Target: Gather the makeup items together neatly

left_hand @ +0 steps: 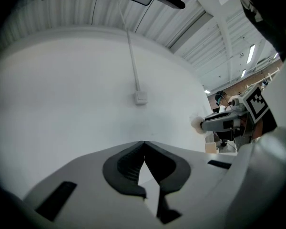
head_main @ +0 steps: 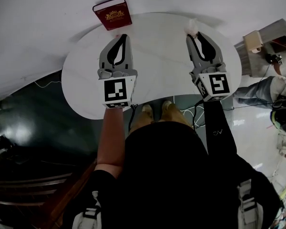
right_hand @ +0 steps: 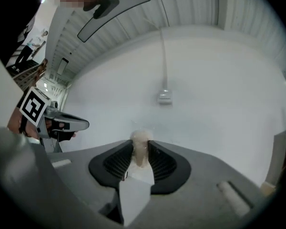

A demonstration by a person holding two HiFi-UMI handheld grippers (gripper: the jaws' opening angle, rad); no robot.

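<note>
My right gripper [head_main: 194, 34] is shut on a small pale beige makeup item [right_hand: 140, 141] with a rounded end. The item sticks out a little past the fingertips [head_main: 193, 26]. It also shows at the tip of the right gripper in the left gripper view [left_hand: 197, 123]. My left gripper [head_main: 122, 37] is shut with nothing in it, its pads meeting at the tips [left_hand: 143, 143]. Both grippers are held level above a white round table [head_main: 157, 56], side by side and pointing at a white wall. A dark red box [head_main: 112, 13] with a gold emblem lies at the table's far left edge.
The white wall ahead carries a small socket [left_hand: 141, 98] with a cable running up from it. A person [head_main: 276, 87] sits at the right beside a cardboard box [head_main: 253, 41]. The dark floor lies to the left of the table.
</note>
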